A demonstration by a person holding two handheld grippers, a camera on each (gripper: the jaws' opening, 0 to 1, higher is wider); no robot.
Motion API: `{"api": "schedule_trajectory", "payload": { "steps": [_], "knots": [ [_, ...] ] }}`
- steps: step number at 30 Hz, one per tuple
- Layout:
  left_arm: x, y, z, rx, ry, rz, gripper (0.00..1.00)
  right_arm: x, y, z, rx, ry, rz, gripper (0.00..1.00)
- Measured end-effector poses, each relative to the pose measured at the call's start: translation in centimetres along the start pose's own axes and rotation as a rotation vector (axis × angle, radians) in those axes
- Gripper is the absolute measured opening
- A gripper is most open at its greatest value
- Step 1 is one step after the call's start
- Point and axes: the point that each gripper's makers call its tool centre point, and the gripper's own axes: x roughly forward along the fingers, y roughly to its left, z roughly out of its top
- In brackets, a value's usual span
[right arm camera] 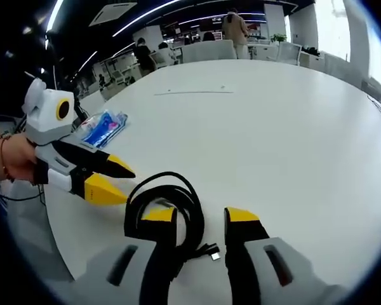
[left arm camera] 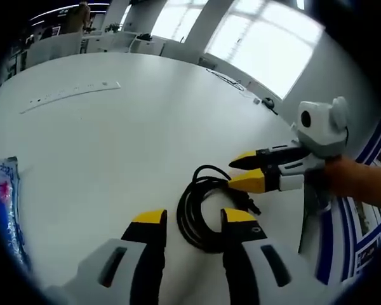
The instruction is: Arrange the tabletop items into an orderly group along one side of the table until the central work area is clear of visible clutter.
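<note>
cable (right arm camera: 168, 202): black, coiled, silver plug tip
table (right arm camera: 273, 127): plain white
my left gripper (left arm camera: 193, 219): yellow tips, black jaws, pale grey body
my right gripper (right arm camera: 200, 217): same yellow, black and grey
packet (right arm camera: 103, 127): clear wrap, blue with a red patch
strip (left arm camera: 70, 95): white, lying on the white table
</note>
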Motion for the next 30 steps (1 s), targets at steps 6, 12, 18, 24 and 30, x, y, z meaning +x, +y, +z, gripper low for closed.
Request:
{"api": "schedule_trajectory", "payload": {
  "steps": [6,12,18,24,30],
  "knots": [
    [-0.8,0.5,0.2,-0.003,-0.011,0.018,0.38,-0.4,0.4,0.9,0.003,-0.017,0.001,0.32],
    [-1.8,1.2,0.8,-0.01,-0.034,0.048,0.46,-0.6,0.9,2.1,-0.006,-0.039,0.001,0.35],
    [-3.2,1.7,1.7,-0.01,-0.065,0.07,0.5,-0.5,1.7,2.9,-0.02,-0.048,0.006,0.38],
    [-4.4,2.3,2.0,-0.017,-0.087,0.083,0.52,-0.6,2.4,3.7,-0.034,-0.058,0.01,0.4],
    [-5.9,2.9,2.1,-0.024,-0.105,0.106,0.54,-0.7,3.6,4.8,-0.051,-0.074,0.02,0.42]
  ]
}}
